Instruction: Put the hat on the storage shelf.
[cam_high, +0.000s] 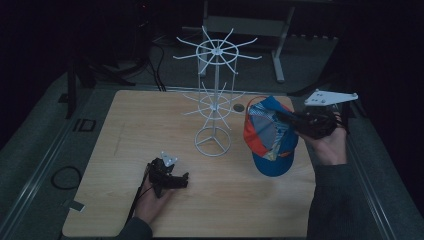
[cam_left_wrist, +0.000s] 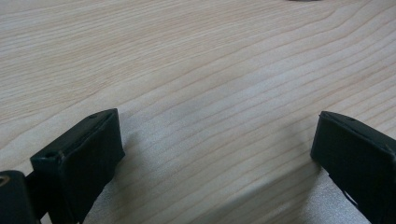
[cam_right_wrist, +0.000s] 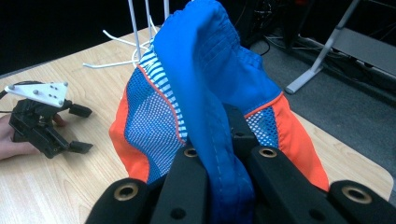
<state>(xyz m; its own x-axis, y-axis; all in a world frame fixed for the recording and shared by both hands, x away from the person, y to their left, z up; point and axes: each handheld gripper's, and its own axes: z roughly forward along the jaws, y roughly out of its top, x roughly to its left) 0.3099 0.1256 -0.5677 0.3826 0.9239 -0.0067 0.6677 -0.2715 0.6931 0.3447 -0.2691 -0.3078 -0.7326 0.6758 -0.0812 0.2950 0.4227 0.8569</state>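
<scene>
The right tool is clamped on the blue-and-orange cap, held beside the white rack; hanging seems left. The left tool, jaws apart, is rested on the worktop.

high view overhead; gripper views close, low; all share table.
</scene>
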